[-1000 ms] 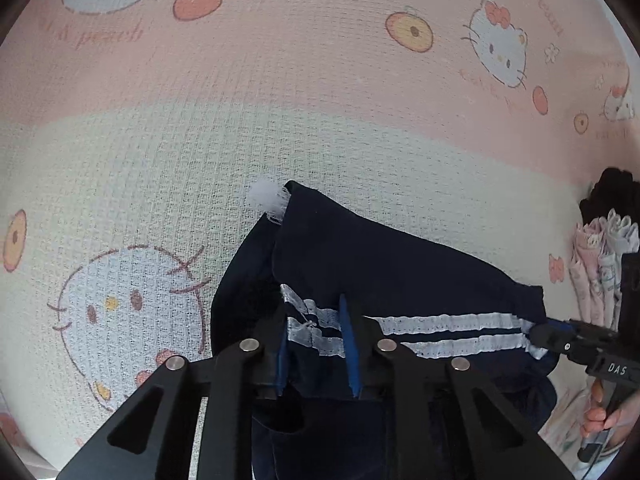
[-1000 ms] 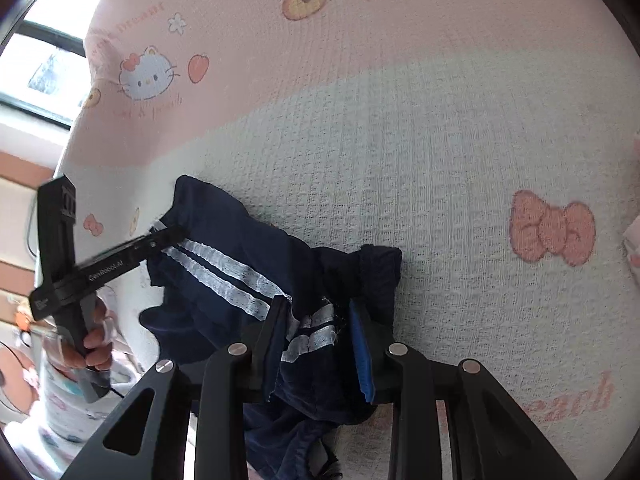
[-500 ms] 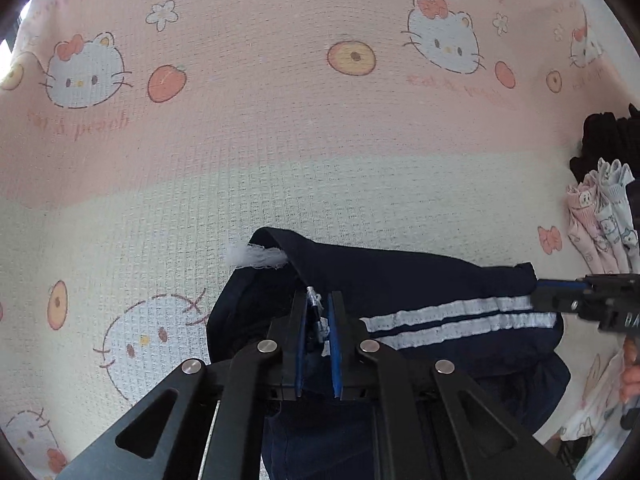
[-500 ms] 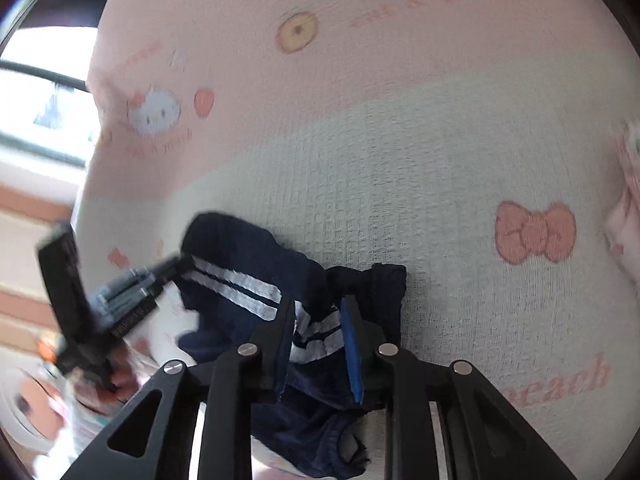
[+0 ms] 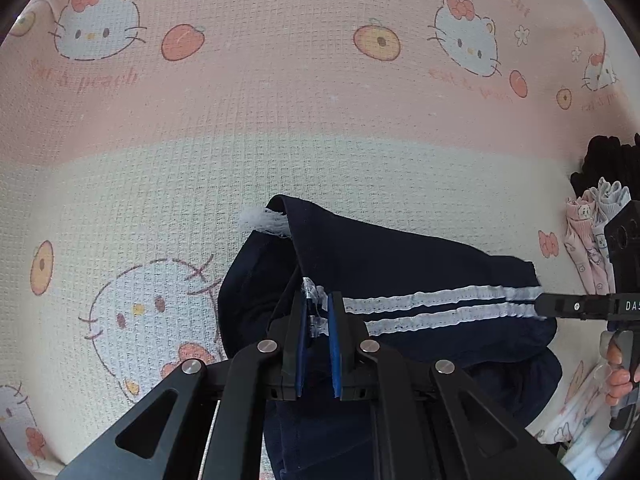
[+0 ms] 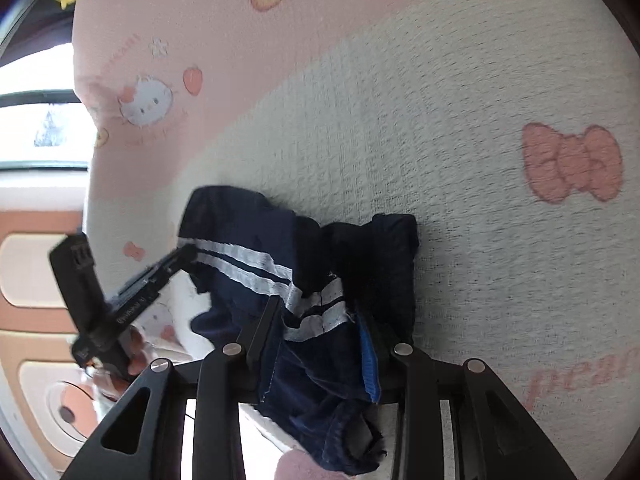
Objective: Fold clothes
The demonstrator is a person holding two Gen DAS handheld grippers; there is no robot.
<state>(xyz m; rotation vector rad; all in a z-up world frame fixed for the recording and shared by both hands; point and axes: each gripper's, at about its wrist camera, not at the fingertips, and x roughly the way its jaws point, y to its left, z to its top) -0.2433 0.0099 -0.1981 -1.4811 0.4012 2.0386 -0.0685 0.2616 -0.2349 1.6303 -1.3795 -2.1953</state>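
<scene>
The dark blue shorts [image 5: 400, 272] look soft, light and floppy, so they will sag and bunch wherever nothing holds them up. They would probably fold best when held by two far-apart spots along the edge with the white stripes [image 5: 440, 304] (the thick sewn part gives the pads something to bite). The loose middle would only slip and crumple.

The shorts lie on the pink and cream blanket [image 5: 280, 120], right in front of both tools and stretched between them.

The left tool [image 5: 318, 320] is pinched almost fully together on the striped edge, with a bit of white trim caught between its blue pads.

The right tool [image 6: 316, 320] is partly apart, and its jaws have just been opening. The other striped end and a bunch of dark cloth sit between its fingers, but the pads do not clearly press on the cloth. It looks let go, or nearly so.
</scene>
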